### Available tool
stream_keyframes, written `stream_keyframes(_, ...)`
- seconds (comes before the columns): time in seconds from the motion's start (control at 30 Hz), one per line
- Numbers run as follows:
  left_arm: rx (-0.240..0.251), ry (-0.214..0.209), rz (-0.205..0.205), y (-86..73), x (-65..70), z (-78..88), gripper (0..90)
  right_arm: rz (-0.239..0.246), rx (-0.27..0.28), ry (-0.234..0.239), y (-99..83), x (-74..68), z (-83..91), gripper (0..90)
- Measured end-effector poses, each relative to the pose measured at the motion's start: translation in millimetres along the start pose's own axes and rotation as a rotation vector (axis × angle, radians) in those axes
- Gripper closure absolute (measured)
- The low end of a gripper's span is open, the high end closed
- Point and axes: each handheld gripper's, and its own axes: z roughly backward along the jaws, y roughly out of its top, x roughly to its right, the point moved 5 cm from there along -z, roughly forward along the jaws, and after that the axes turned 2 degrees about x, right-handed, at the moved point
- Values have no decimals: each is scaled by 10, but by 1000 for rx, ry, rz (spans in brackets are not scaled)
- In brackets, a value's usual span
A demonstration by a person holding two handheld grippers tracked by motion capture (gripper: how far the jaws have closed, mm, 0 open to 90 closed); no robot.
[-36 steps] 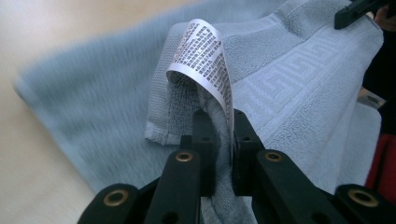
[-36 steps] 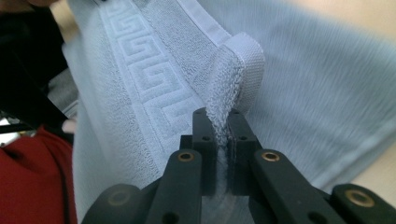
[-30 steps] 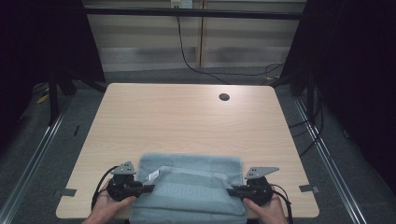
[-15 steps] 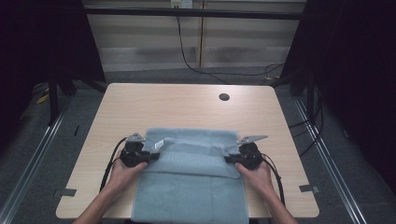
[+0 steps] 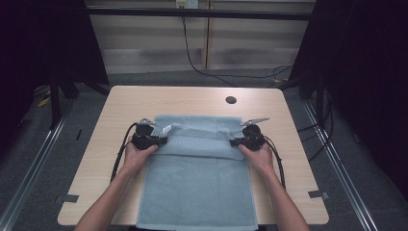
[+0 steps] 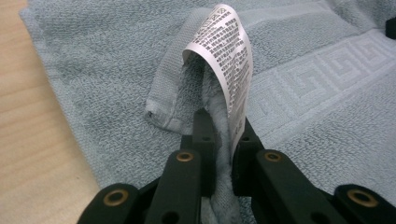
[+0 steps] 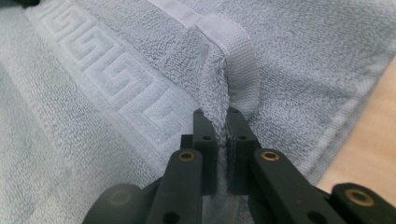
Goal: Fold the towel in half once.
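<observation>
We're looking down on a light wooden worktop (image 5: pixel 120 110) with a small dark round hole (image 5: pixel 231 100) near its far edge. A pale blue towel (image 5: pixel 197 192) lies flat along its middle, its near end reaching our worktop edge.

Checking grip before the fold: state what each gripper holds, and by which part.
Both hold the towel: left gripper pinches the corner beside the label, right gripper the opposite corner.

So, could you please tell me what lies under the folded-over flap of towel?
Beneath the flap lies more of the pale blue terry towel, on the light wooden table. The tabletop under it is hidden.
</observation>
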Motion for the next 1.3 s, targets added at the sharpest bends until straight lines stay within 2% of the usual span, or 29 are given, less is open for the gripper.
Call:
stream_keyframes(0.07, 13, 3, 10, 3, -19, -7, 837, -7, 9, -3, 41, 39, -39, 848)
stream_keyframes(0.13, 23, -11, 41, 4, -39, -14, 837, -14, 19, -3, 63, 73, -63, 848)
stream_keyframes(0.17, 21, -14, 38, 4, -55, -13, 837, -21, 29, 1, 70, 90, -74, 848)
stream_keyframes(0.3, 18, -8, 60, 32, -71, -35, 837, -19, 58, -28, 88, 109, -104, 847)
stream_keyframes(0.37, 22, -3, 55, 45, -75, -34, 836, -17, 60, -41, 111, 109, -110, 847)
stream_keyframes(0.47, 42, 0, 38, 66, -55, 13, 835, -17, 116, -11, 212, 86, 35, 847)
stream_keyframes(0.5, 61, -6, 35, 89, -36, 54, 835, -17, 116, -11, 212, 86, 35, 847)
stream_keyframes(0.53, 85, -14, 25, 135, 4, 124, 835, -15, 137, 2, 255, 68, 105, 846)
stream_keyframes(0.57, 109, -18, 7, 185, 43, 196, 835, 22, 182, 9, 374, -2, 285, 846)
stream_keyframes(0.63, 154, -32, -22, 312, 124, 364, 835, 35, 197, 13, 415, -29, 349, 845)
stream_keyframes(0.73, 225, -49, -50, 499, 249, 647, 833, 71, 267, 27, 587, -172, 636, 840)
stream_keyframes(0.8, 267, -67, -72, 574, 349, 830, 831, 89, 312, 36, 663, -255, 803, 840)
stream_keyframes(0.87, 304, -109, -77, 591, 469, 995, 828, 108, 373, 61, 718, -356, 1022, 838)
stream_keyframes(0.9, 316, -131, -108, 539, 592, 1102, 824, 110, 384, 68, 716, -380, 1068, 837)
stream_keyframes(0.93, 316, -131, -108, 539, 592, 1102, 819, 110, 384, 68, 716, -380, 1068, 837)
stream_keyframes(0.97, 312, -139, -123, 489, 646, 1133, 815, 126, 410, 93, 655, -452, 1174, 834)
stream_keyframes(1.03, 296, -153, -139, 358, 715, 1139, 810, 132, 407, 104, 601, -482, 1194, 832)
stream_keyframes(1.1, 253, -150, -155, 197, 741, 1084, 803, 146, 386, 109, 454, -538, 1196, 830)
stream_keyframes(1.2, 208, -156, -146, -44, 762, 990, 803, 144, 352, 122, 203, -586, 1140, 828)
stream_keyframes(1.27, 191, -165, -139, -180, 794, 962, 803, 127, 327, 138, 29, -603, 1088, 825)
stream_keyframes(1.3, 177, -174, -149, -264, 820, 959, 799, 123, 313, 145, -58, -618, 1063, 816)
